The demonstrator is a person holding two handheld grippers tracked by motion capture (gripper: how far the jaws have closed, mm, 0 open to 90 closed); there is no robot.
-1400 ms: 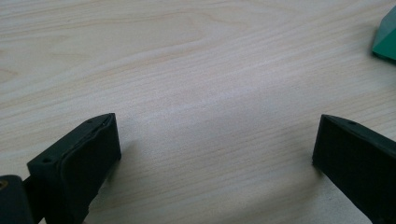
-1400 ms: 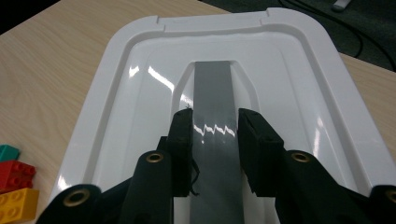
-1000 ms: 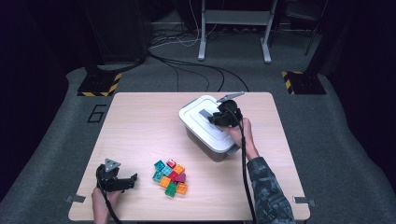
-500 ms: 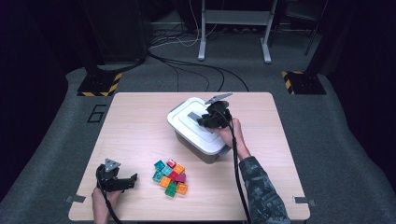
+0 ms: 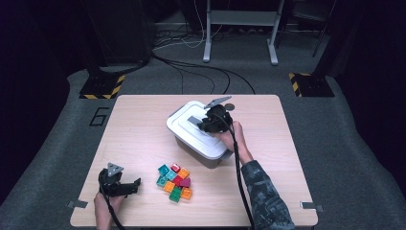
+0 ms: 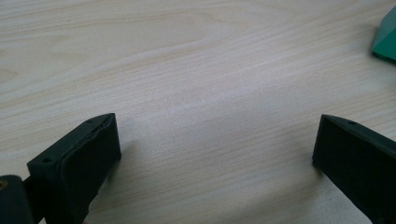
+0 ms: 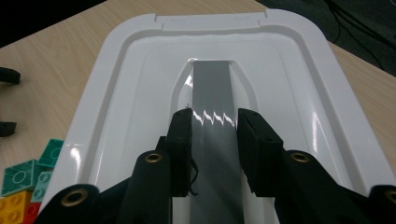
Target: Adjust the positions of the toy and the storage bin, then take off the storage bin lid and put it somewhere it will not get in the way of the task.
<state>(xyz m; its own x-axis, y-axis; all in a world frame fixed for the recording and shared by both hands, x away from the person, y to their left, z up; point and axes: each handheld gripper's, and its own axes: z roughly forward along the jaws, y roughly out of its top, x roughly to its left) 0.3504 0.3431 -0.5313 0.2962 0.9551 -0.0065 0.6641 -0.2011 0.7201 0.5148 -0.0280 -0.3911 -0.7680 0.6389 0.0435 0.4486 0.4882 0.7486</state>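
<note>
White-lidded box (image 5: 198, 134) sits mid-table, right gripper (image 7: 215, 122) clamped on its grey lid handle (image 7: 213, 88) (seen from above). Left gripper (image 6: 215, 144) rests spread wide near the coloured bricks (image 5: 174, 181).

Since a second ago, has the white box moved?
Yes. The box, its grey handle between the right gripper fingers, slid left, away from the table's right edge.

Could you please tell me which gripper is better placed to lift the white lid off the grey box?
The right gripper: its jaws pinch the grey handle of the white plastic lid. The open left gripper rests far off.
</note>
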